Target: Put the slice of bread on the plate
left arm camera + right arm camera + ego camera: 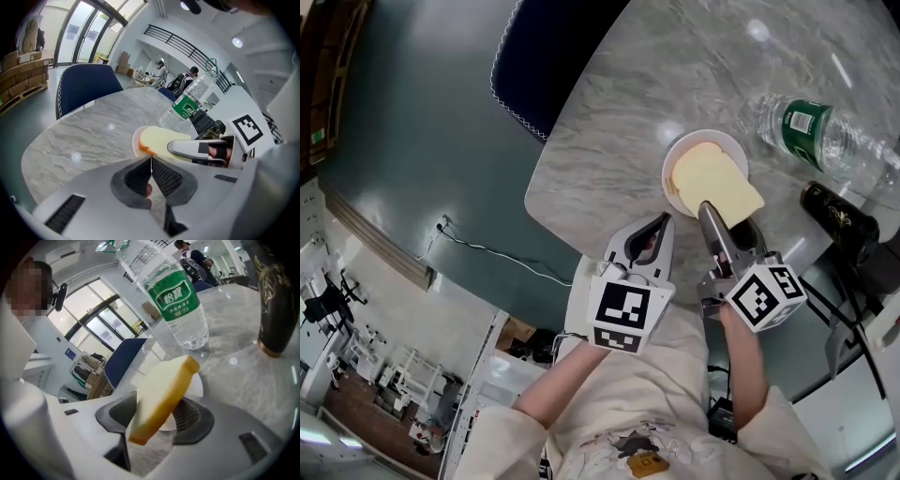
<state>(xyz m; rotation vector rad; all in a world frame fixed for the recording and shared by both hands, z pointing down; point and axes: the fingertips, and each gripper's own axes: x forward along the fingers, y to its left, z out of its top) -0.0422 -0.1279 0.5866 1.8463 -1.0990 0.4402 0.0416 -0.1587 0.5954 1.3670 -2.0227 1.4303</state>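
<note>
One pale bread slice (715, 181) is seen tilted over one round white plate (689, 145), between the spread jaws of the right tool (717, 217) — the left tool (659, 223), at seven o'clock, is pressed together.

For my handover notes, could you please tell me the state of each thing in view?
Left tongs: shut, empty.
Right tongs: open around the slice of bread.
Slice of bread: tilted, over the plate.
Plate: flat on the table.
Water bottle: upright.
Dark bottle: upright.

The bread slice (713, 178) covers most of the plate (681, 151); the water bottle (808, 126) runs off the frame's right edge.
</note>
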